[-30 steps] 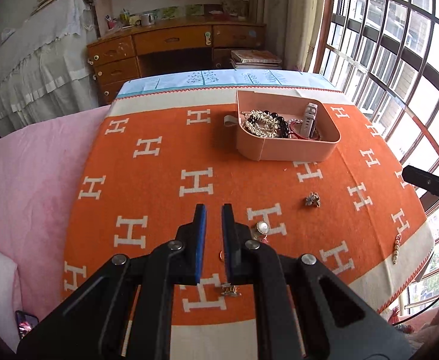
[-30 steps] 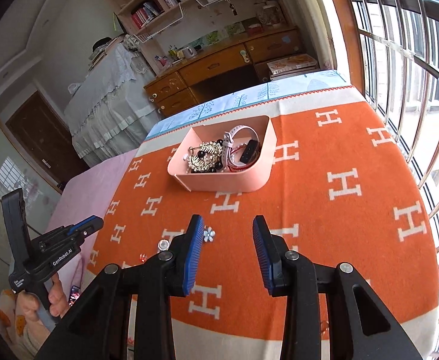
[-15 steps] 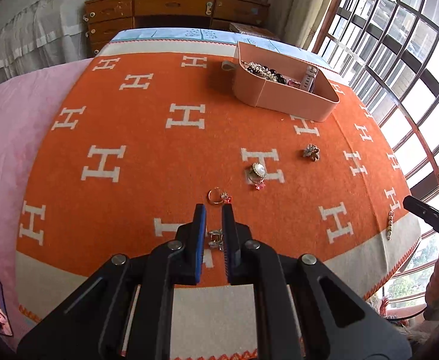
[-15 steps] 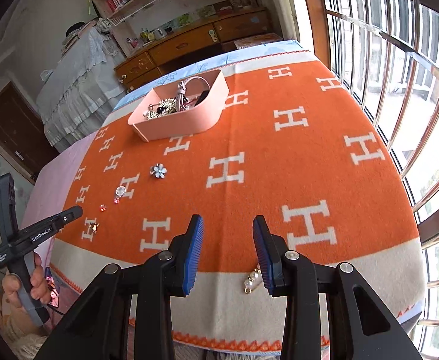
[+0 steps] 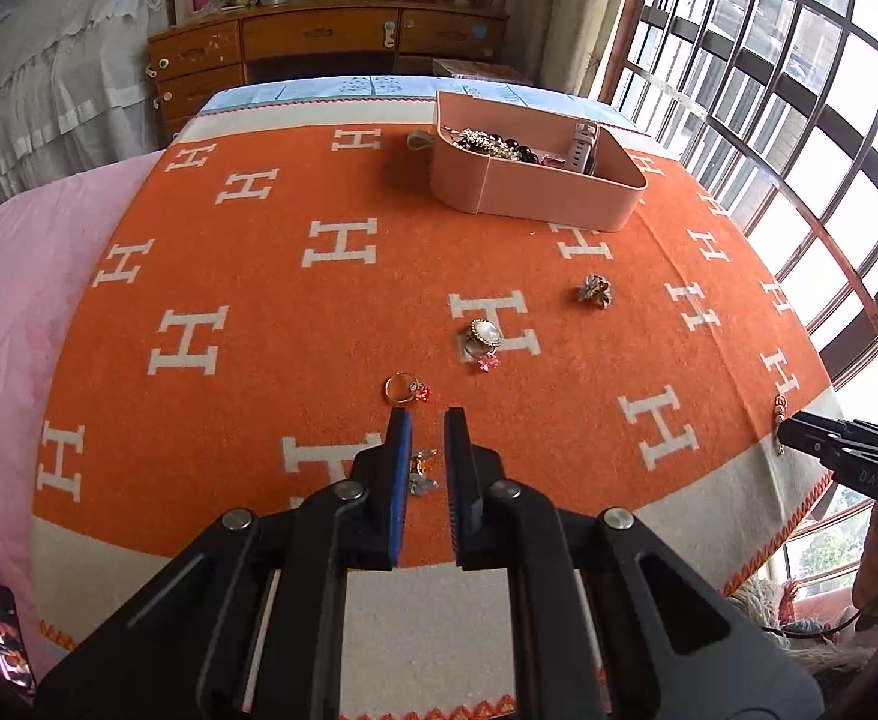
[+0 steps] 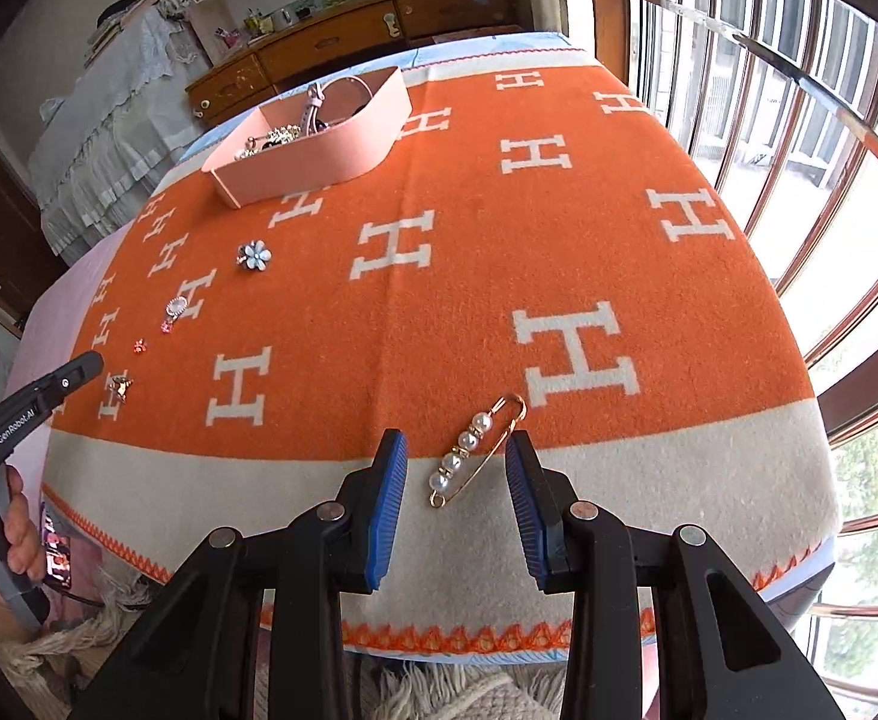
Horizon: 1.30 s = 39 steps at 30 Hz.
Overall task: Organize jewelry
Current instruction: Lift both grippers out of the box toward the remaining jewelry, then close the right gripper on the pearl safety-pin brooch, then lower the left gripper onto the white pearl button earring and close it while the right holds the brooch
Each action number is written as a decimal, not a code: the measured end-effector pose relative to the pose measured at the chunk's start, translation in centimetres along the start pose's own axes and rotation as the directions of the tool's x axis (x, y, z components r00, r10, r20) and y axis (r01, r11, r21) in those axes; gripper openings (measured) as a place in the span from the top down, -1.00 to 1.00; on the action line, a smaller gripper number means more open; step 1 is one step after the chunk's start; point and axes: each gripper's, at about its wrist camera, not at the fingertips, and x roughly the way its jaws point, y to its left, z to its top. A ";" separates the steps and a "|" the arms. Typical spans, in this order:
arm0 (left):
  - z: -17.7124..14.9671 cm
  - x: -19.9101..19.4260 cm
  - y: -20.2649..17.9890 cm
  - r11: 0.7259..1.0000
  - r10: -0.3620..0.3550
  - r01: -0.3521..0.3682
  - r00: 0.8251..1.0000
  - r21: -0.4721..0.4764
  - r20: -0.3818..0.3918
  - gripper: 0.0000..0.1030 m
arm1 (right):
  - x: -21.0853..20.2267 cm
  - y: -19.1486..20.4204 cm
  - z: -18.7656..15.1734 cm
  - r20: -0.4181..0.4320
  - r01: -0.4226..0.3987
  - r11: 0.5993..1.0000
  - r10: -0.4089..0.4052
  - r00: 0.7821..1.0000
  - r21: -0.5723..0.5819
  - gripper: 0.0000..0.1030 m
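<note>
A slim pearl-beaded gold pin [image 6: 476, 447] is framed between the widely parted, empty jaws of the right gripper [image 6: 455, 447] on the blanket's cream border; a straight descent and pinch seem needed. A small metal charm [image 5: 422, 470] lies inside the narrowly open left gripper [image 5: 427, 425]; the pink tray [image 5: 535, 192] sits at one o'clock.

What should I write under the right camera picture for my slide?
Open right gripper poised around a pearl pin on the orange blanket.

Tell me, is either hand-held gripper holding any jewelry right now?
No, nothing is held. The left hand-held gripper is open around a small charm; the right hand-held gripper is open around the pearl pin.
</note>
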 end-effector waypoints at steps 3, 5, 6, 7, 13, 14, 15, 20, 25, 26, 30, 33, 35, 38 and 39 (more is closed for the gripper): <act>-0.1 0.1 -0.2 1.000 -0.008 0.008 1.000 0.003 0.002 0.84 | 0.4 0.0 -0.2 -0.003 0.012 1.000 -0.012 1.000 -0.005 0.33; -0.1 0.1 -0.2 1.000 -0.016 0.016 1.000 -0.002 0.005 0.84 | 0.7 0.3 -0.1 0.000 0.033 0.999 -0.033 0.999 -0.020 0.33; -0.1 0.1 -0.3 1.000 -0.020 0.020 1.000 -0.004 0.007 0.84 | 0.8 0.5 0.0 0.004 0.047 0.998 -0.047 0.999 -0.030 0.33; -0.1 0.1 -0.3 1.000 -0.022 0.022 1.000 -0.005 0.009 0.84 | 1.0 0.9 0.1 0.008 0.068 0.997 -0.068 0.998 -0.047 0.33; -0.2 -0.2 -0.6 1.000 -0.022 0.022 1.000 0.002 0.017 0.84 | 1.6 3.7 -0.1 0.032 0.206 0.958 -0.204 0.978 -0.200 0.41; -0.3 -0.3 -0.5 1.000 -0.025 0.025 0.999 0.001 0.021 0.84 | 1.6 3.9 -0.1 0.030 0.210 0.954 -0.209 0.978 -0.212 0.47; -0.3 -0.5 -0.4 1.000 -0.027 0.027 0.999 -0.001 0.025 0.84 | 1.6 4.1 -0.1 0.027 0.211 0.952 -0.210 0.977 -0.220 0.52; -0.2 -0.7 0.0 0.999 -0.034 0.035 0.999 -0.008 0.030 0.84 | 1.7 4.2 0.0 -0.002 0.179 0.958 -0.184 0.983 -0.223 0.86; -0.1 -0.7 0.1 0.999 -0.038 0.038 0.999 -0.009 0.029 0.84 | 1.6 3.4 0.3 -0.010 0.134 0.976 -0.138 0.990 -0.173 0.86; -0.1 -0.7 0.2 0.999 -0.038 0.039 0.999 -0.009 0.027 0.84 | 1.5 3.3 0.4 -0.009 0.108 0.981 -0.111 0.994 -0.159 0.86; 0.5 -0.3 0.3 0.999 -0.048 0.048 0.999 -0.015 0.014 0.84 | 0.6 3.9 1.3 0.032 0.018 0.990 -0.014 0.999 -0.143 0.86; 1.0 0.1 0.4 0.998 -0.060 0.060 0.998 -0.023 0.001 0.84 | 0.0 5.0 2.6 0.076 -0.012 0.987 0.025 0.997 -0.161 0.86; 1.5 0.3 0.3 0.997 -0.073 0.072 0.997 -0.026 -0.009 0.84 | -0.3 5.8 3.7 0.096 -0.036 0.984 0.053 0.994 -0.174 0.86; 2.2 0.7 0.0 0.996 -0.084 0.084 0.996 -0.027 -0.022 0.84 | -0.5 7.1 5.2 0.120 -0.073 0.979 0.097 0.988 -0.193 0.86; 2.5 0.8 -0.1 0.996 -0.085 0.085 0.996 -0.026 -0.027 0.84 | -0.4 7.5 5.6 0.121 -0.089 0.976 0.115 0.986 -0.199 0.86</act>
